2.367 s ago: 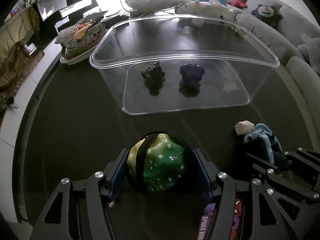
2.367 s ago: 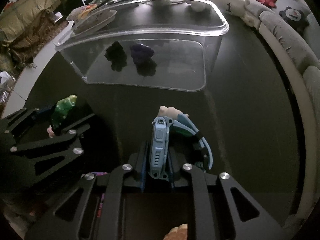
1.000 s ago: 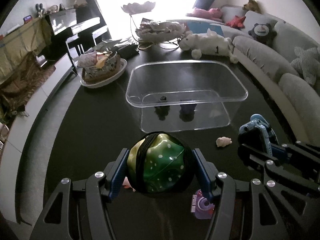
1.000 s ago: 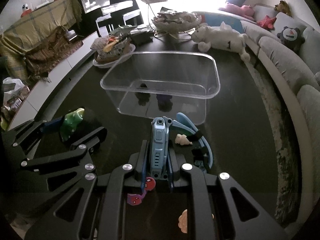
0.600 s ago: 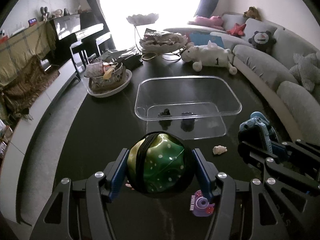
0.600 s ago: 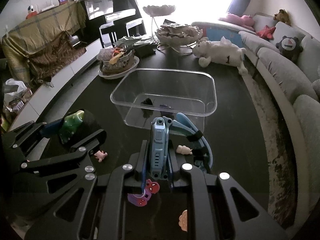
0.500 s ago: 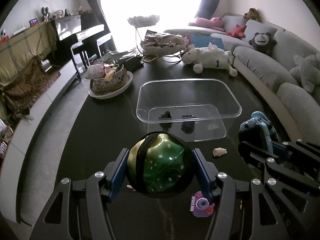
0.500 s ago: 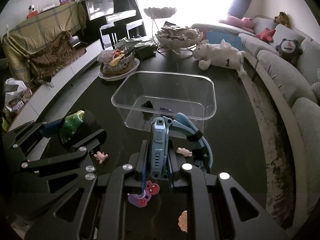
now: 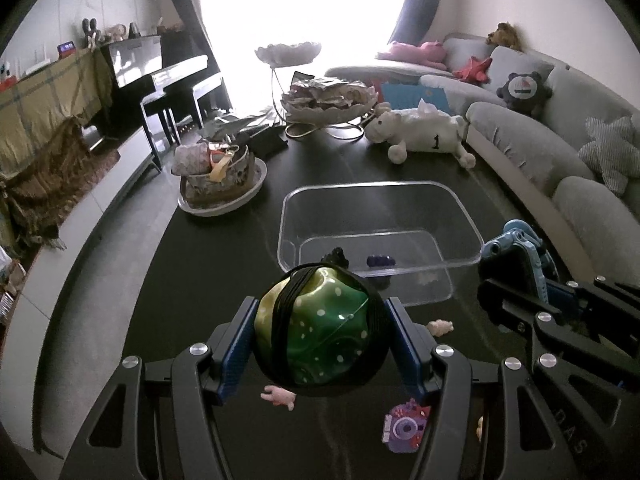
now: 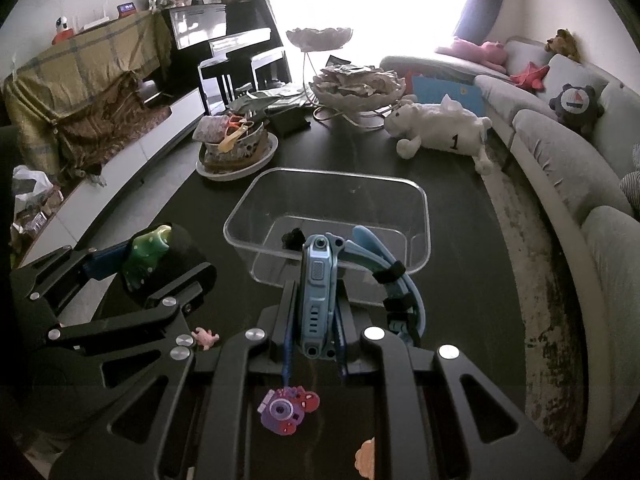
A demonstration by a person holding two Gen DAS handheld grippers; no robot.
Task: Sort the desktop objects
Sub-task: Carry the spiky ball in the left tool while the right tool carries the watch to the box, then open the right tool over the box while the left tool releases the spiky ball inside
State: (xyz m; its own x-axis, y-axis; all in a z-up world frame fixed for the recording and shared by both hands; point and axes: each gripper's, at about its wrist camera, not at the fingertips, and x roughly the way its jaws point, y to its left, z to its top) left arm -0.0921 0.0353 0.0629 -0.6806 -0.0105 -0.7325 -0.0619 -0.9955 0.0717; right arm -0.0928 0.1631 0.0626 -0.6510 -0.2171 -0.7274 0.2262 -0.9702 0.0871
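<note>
On the dark surface (image 9: pixel 224 264), the clear bin (image 9: pixel 460 216) at frame centre stands beyond both tools, the left tool (image 9: pixel 320 344) clenched on a green dotted pouch (image 9: pixel 320 332) that hides a dark toy in the bin, the right tool (image 10: pixel 316 312) gripping a blue watch (image 10: pixel 318 292) whose long axis points at the bin.

One clear bin (image 9: pixel 460 258), perhaps five charms (image 10: pixel 285 411).
</note>
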